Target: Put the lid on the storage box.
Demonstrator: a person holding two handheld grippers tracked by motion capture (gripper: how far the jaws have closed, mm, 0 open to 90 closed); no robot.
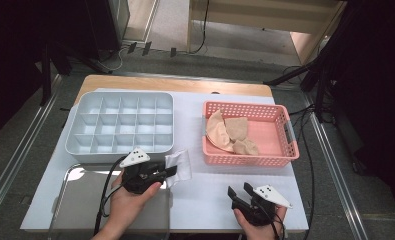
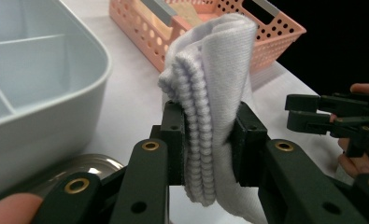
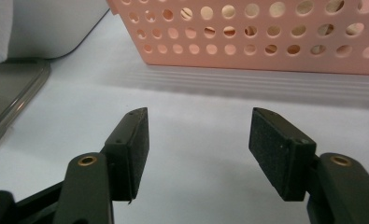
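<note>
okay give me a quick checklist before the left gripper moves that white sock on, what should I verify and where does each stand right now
1. Left gripper shut on the sock: ok, the folded sock is pinched between both pads.
2. Sock lifted off the table: cannot tell.
3. Right gripper clear of the sock: ok, jaws open, nothing between them.
4. Divided tray has free cells: ok, all visible cells look empty.
5. Path from sock to tray unblocked: ok, nothing between them in the high view.
6. Pink basket out of the way: ok, off to the right.

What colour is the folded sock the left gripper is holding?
White, ribbed knit; the sock shows best in the left gripper view, clamped in the left gripper.
</note>
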